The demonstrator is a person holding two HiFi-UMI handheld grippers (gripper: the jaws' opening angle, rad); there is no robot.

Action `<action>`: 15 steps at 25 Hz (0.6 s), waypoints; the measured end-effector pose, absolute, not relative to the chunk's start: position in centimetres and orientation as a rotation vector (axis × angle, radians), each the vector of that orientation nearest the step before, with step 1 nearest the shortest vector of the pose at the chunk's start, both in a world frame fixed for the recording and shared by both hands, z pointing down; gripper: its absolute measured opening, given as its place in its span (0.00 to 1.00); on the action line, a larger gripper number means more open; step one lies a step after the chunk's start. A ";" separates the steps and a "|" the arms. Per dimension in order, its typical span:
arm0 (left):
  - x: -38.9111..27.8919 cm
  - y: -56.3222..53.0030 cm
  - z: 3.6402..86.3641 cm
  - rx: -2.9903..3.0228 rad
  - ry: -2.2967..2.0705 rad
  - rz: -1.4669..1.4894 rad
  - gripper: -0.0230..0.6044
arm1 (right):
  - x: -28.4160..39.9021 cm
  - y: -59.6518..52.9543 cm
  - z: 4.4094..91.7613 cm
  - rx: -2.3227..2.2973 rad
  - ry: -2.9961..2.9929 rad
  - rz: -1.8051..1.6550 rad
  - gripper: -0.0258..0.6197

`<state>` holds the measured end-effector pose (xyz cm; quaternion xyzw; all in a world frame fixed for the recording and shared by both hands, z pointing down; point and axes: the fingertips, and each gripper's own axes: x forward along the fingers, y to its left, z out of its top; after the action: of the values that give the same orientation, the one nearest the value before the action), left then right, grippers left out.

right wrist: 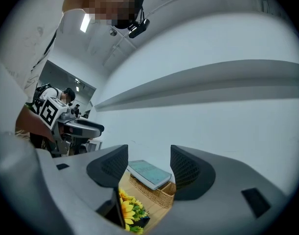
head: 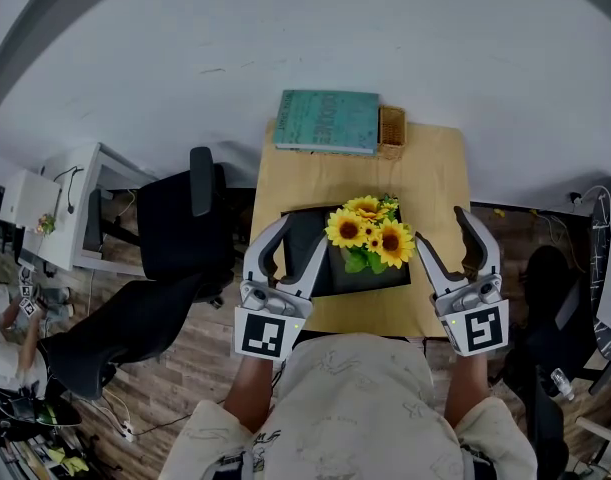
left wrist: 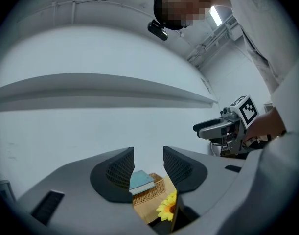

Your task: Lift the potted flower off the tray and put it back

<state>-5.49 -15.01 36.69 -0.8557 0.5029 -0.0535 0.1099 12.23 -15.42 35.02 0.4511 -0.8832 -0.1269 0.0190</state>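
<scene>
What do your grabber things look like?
The left gripper and right gripper each have two curved dark-grey jaws on a light-grey body. Each carries a cube with black-and-white square markers. The person wears a cream short-sleeved shirt.

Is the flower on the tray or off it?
On it: the flower sits inside the black tray on the table.

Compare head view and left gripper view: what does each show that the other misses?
Head view only: the black office chair and the wood-plank floor.
Left gripper view only: the ceiling strip light and the small black head-mounted camera.
Both: the yellow sunflowers, the teal book on the woven wicker basket, the light wooden table, and the right tongs, open.
</scene>
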 end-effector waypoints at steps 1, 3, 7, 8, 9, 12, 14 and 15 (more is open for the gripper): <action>-5.5 -15.0 36.7 -2.519 1.480 -0.148 0.32 | 12.2 -15.4 35.1 1.400 -2.743 -0.392 0.48; -5.4 -15.0 36.6 -2.525 1.477 -0.134 0.29 | 12.0 -15.4 35.1 1.388 -2.745 -0.393 0.43; -5.6 -15.1 36.6 -2.513 1.488 -0.144 0.18 | 11.6 -15.3 35.0 1.364 -2.750 -0.403 0.32; -5.8 -15.2 36.7 -2.511 1.500 -0.146 0.16 | 11.5 -15.3 35.0 1.360 -2.751 -0.402 0.29; -5.9 -15.3 36.8 -2.509 1.512 -0.150 0.15 | 11.4 -15.4 35.0 1.361 -2.753 -0.400 0.26; -6.2 -15.3 37.1 -2.513 1.544 -0.159 0.10 | 11.6 -15.5 35.3 1.388 -2.749 -0.380 0.18; -6.3 -15.3 37.2 -2.517 1.544 -0.165 0.08 | 11.9 -15.7 35.5 1.414 -2.741 -0.362 0.14; -6.3 -15.3 37.3 -2.518 1.541 -0.168 0.07 | 12.0 -15.7 35.5 1.422 -2.743 -0.350 0.12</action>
<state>-6.31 -15.27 37.26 -0.8479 0.5190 -0.0564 0.0920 11.98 -15.71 35.55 0.4573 -0.8820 -0.1126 0.0158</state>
